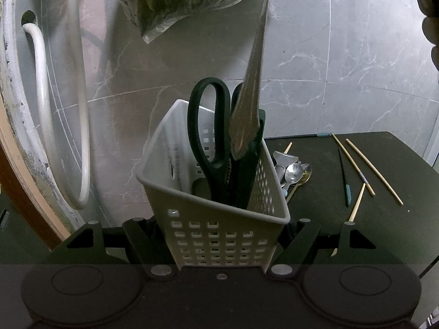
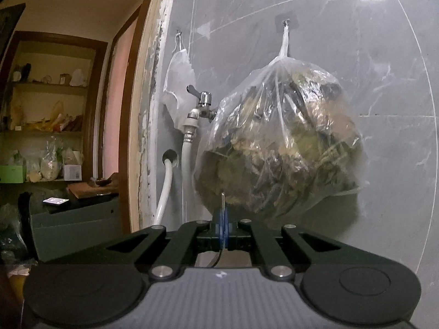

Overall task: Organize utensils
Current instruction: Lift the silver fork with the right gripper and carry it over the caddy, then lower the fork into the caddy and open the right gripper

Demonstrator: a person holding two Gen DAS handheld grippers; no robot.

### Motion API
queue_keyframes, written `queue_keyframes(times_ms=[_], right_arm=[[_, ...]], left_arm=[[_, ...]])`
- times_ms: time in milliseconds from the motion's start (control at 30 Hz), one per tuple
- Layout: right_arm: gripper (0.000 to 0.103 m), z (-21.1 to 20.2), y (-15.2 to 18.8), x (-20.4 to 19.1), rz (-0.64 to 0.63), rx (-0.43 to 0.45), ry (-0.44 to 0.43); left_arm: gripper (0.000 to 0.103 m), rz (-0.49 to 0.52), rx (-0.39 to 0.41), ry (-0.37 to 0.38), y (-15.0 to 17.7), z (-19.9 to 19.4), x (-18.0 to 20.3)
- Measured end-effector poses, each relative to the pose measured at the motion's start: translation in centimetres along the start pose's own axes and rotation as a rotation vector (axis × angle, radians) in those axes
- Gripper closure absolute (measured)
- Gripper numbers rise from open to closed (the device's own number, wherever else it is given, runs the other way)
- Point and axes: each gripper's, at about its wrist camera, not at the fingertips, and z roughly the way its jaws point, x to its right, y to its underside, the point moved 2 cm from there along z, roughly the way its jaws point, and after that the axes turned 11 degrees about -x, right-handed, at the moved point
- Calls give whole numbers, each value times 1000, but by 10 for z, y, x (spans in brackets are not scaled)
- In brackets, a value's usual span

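One basket (image 1: 219, 219) (left gripper (image 1: 222, 235) clamps it) holds scissors (image 1: 211, 137); right gripper (image 2: 223, 227) pinches a blue-handled utensil (image 2: 222, 224).

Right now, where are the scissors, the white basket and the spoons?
scissors (image 1: 208, 126): left wrist view, on the left handle loop.
white basket (image 1: 219, 235): left wrist view, on its perforated front wall.
spoons (image 1: 295, 174): left wrist view, on a spoon bowl in the pile.

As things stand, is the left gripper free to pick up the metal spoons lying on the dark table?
Probably not: the left gripper is shut on the white perforated basket, so the spoons beyond it stay out of reach until it lets go.
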Motion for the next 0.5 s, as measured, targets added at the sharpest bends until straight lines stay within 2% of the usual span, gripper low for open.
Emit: queue_keyframes(times_ms=[500], right_arm=[[101, 6, 17, -7, -36, -61, 6]], left_arm=[[26, -1, 0, 0, 0, 0, 0]])
